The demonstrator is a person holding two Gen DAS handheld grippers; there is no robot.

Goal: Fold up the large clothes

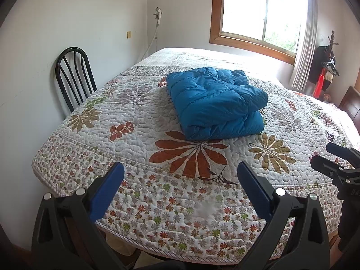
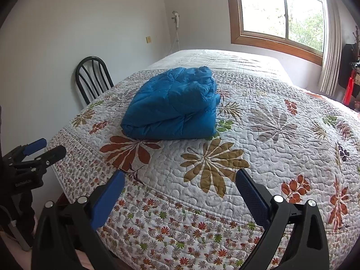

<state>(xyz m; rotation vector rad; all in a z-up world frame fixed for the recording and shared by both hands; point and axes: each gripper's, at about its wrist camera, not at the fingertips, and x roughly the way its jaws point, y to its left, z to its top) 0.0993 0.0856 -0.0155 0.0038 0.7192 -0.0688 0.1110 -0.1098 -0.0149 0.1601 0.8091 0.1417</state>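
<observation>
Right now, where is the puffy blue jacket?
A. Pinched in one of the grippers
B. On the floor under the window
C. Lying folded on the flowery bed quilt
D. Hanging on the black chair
C: the blue jacket lies folded on the quilt, while the left gripper and right gripper are open and empty.

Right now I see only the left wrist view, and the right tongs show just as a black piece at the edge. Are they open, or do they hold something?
Observer: The right tongs are open and hold nothing.
Operator: Where are they relative to the blue jacket?
Observer: Short of the blue jacket, above the quilt near the big olive flower, not touching the jacket.
Operator: Does any part trail out on the jacket's right side?
Observer: None that I can see; that side shows only stacked layers.
</observation>
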